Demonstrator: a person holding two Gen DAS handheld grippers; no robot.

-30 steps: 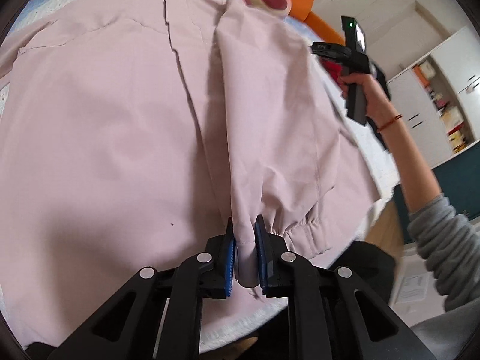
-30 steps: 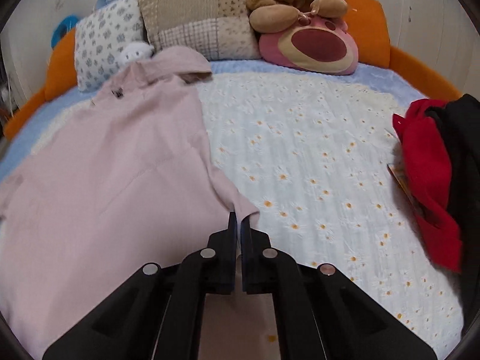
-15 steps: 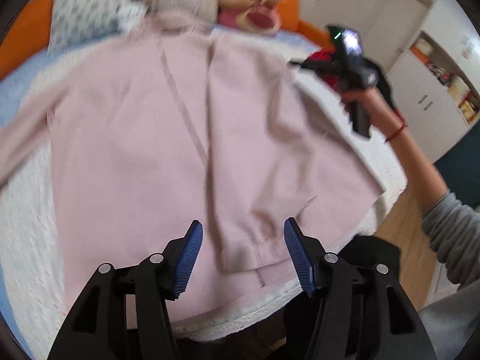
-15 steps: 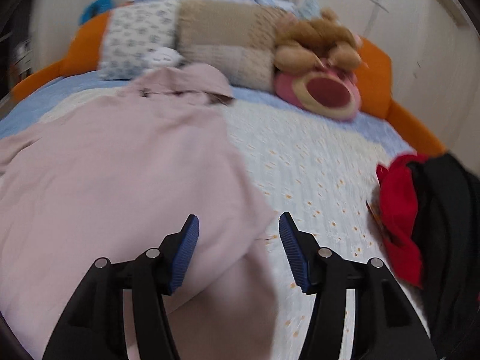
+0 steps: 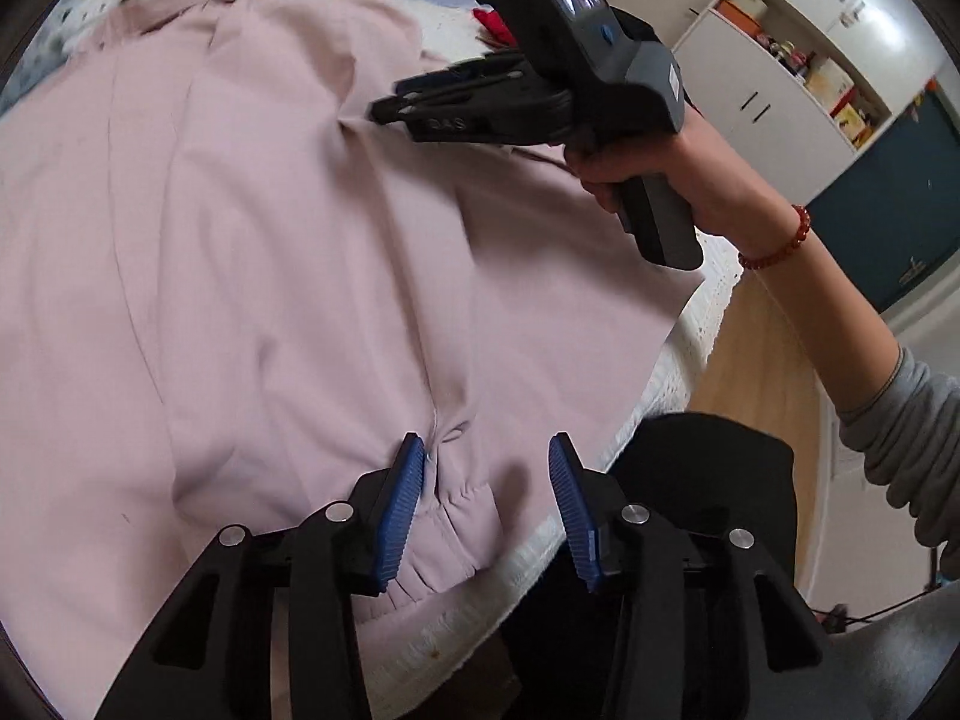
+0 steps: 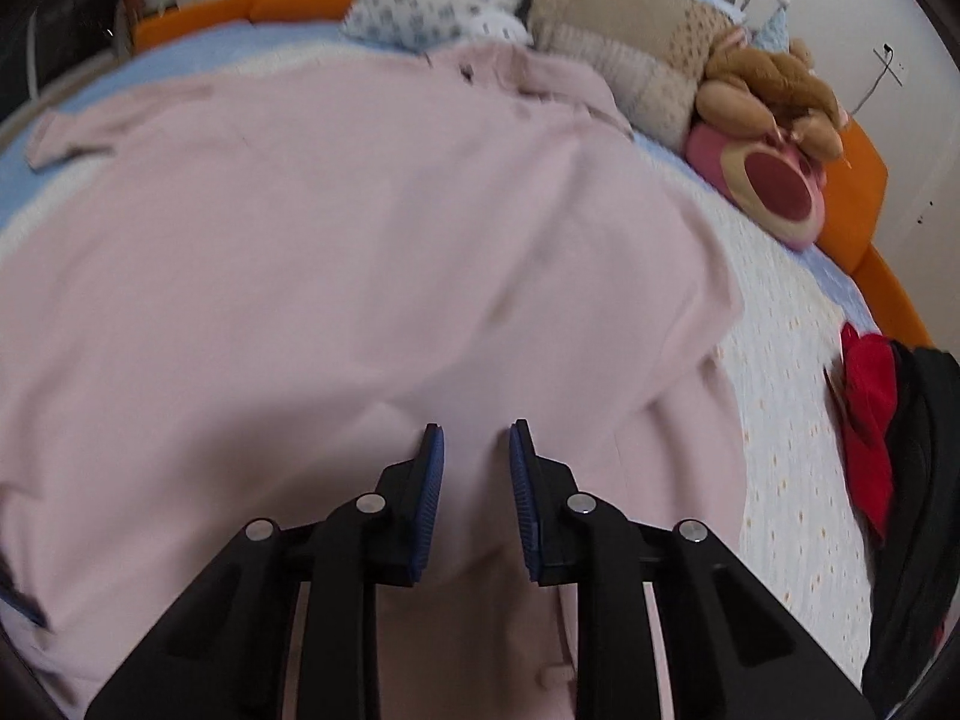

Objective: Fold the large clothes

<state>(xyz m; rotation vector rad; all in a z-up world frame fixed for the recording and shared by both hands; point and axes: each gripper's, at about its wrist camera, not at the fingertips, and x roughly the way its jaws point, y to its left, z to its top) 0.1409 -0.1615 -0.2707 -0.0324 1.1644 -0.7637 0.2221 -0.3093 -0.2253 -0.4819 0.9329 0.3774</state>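
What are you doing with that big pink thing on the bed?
A person is folding a large pink garment spread on the bed. The left gripper is closing around the gathered cuff, not yet pinching it. The right gripper hovers over the cloth, jaws closing, gripping nothing.

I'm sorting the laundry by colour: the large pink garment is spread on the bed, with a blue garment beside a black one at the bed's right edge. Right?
Not quite. The large pink garment is spread on the bed, but the garment beside the black one is red, not blue. The right wrist view shows it.
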